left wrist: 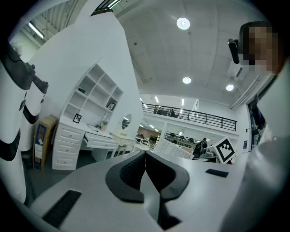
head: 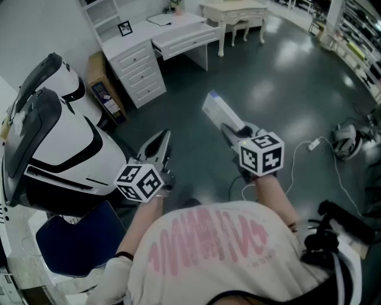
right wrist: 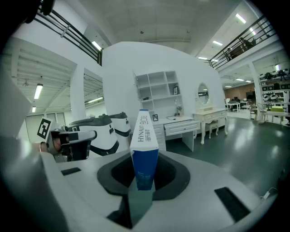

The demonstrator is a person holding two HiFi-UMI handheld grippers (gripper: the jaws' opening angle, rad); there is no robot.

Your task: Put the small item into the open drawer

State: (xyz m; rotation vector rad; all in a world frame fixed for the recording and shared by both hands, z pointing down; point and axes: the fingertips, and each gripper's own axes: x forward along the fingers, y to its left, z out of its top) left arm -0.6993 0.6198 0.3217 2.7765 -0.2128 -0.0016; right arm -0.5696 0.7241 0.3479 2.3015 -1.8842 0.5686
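The small item is a narrow white and blue box. My right gripper is shut on its lower end, so it stands up between the jaws. In the head view the box points away from me, held in the right gripper above the dark floor. The left gripper hangs beside it, and its jaws are shut with nothing between them. A white desk stands far ahead with its open drawer pulled out; the drawer also shows in the right gripper view.
A large white and black machine stands close on the left, with a blue seat below it. A cardboard box leans by the desk. A cream dressing table stands farther back. Cables and a headset lie on the floor at right.
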